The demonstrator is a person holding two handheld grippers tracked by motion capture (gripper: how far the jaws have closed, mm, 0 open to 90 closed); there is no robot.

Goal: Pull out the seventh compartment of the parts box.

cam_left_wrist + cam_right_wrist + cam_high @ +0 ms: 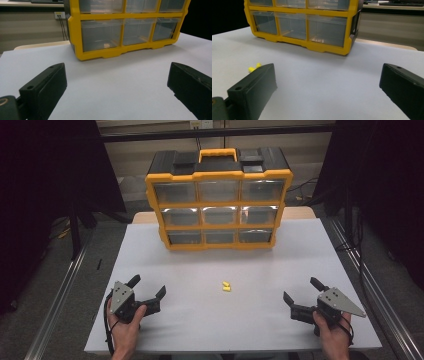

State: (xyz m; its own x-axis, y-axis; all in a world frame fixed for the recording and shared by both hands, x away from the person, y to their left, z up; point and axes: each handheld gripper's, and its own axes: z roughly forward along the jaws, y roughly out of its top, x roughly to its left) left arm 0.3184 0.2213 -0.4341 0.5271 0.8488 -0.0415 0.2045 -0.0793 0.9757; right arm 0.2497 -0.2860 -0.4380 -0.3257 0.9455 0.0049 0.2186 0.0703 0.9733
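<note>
I take the drawer cabinet [218, 200] as my landmark: a yellow-framed organiser with a black top, a yellow carry handle and three rows of three clear drawers, standing upright at the far end of the white worktop [200, 320] with its drawer fronts facing me.

In front of the cabinet, well apart from its base and roughly in line with its middle column, lie two small yellow pieces [226, 286] on the bare worktop, just beside each other; I cannot tell whether they touch. From the right gripper view I catch them [254, 67] just past the edge of one of my own black jaws, on the near side of the cabinet.

My left tool [148, 287] sits in front of the cabinet's left corner, near the front edge of the worktop, held in my left hand [125, 325]. Its jaws are spread wide with nothing between them but white surface, so it is released. In the left gripper view the cabinet's lower drawers stand straight ahead.

My right tool [300, 292] sits in front of the cabinet's right corner, held in my right hand [334, 332], about level with the left one. Its jaws also stand wide apart and grip nothing. The yellow pieces lie between the two tools, nearer the cabinet than either, touched by neither.
</note>
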